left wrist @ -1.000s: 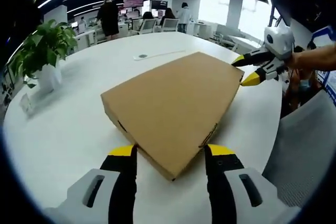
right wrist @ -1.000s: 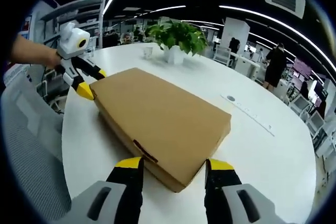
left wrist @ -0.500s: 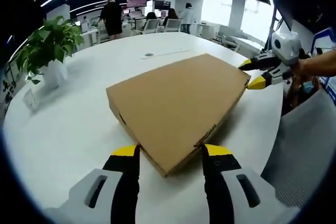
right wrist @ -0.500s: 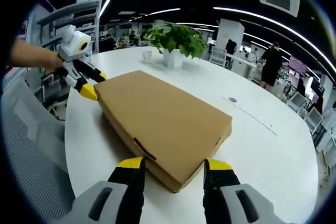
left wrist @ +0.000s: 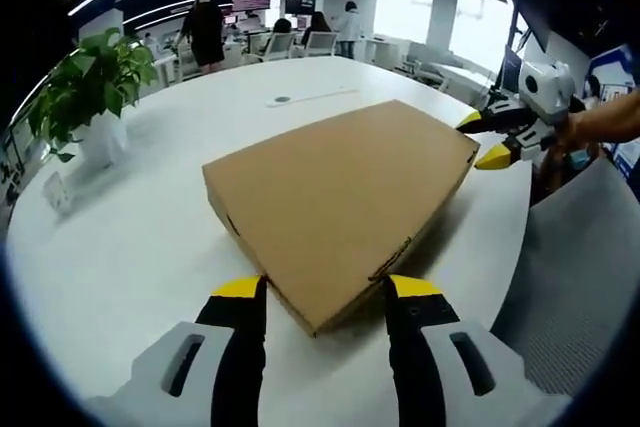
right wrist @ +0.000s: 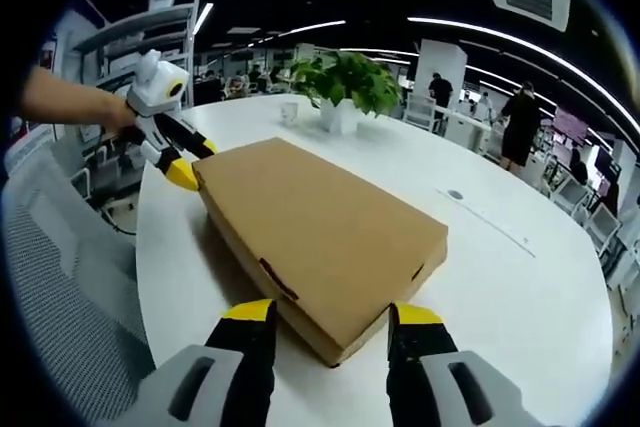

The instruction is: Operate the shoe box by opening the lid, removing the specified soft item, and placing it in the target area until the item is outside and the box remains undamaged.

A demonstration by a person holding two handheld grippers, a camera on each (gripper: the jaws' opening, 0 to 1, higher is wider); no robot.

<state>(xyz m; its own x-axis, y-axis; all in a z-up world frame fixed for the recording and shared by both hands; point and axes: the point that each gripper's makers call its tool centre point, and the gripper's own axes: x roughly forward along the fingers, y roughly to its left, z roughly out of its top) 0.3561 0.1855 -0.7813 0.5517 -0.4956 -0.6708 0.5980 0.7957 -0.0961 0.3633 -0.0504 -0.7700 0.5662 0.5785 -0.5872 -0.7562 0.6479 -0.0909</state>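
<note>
Shoe box (left wrist: 335, 197) flat on the round white table (left wrist: 130, 237), lid shut, so contents hidden and impossible to tell. Plain brown cardboard, seams and tabs closed along the near edges. In the left gripper view, long axis ran from about 7 o'clock up toward 1 o'clock, one corner pointing straight down at 6 o'clock between the left gripper (left wrist: 325, 297) tips. Yellow-tipped jaws stood wide apart there, one on each side of that corner, just beside the cardboard, closed on nothing. Contact with the box too fine to call.

Same story at the other end: in the right gripper view the box (right wrist: 325, 232) stretched from 11 o'clock down toward 5 o'clock, near corner at 6 o'clock sitting in the gap of the right gripper (right wrist: 330, 315). Jaws spread wide, gripping nothing, flanking the corner.

Seen from the left gripper view, the right gripper (left wrist: 492, 139) sat at 2 o'clock, yellow tips parted around the far corner of the box. From the right gripper view, the left gripper (right wrist: 188, 162) showed at 10 o'clock at the opposite far corner, a hand (right wrist: 112, 113) behind it.

Potted plant (left wrist: 85, 87) in a white pot at 10 o'clock on the table in the left gripper view. Grey mesh chair (right wrist: 70, 307) off at 8 o'clock in the right gripper view.
</note>
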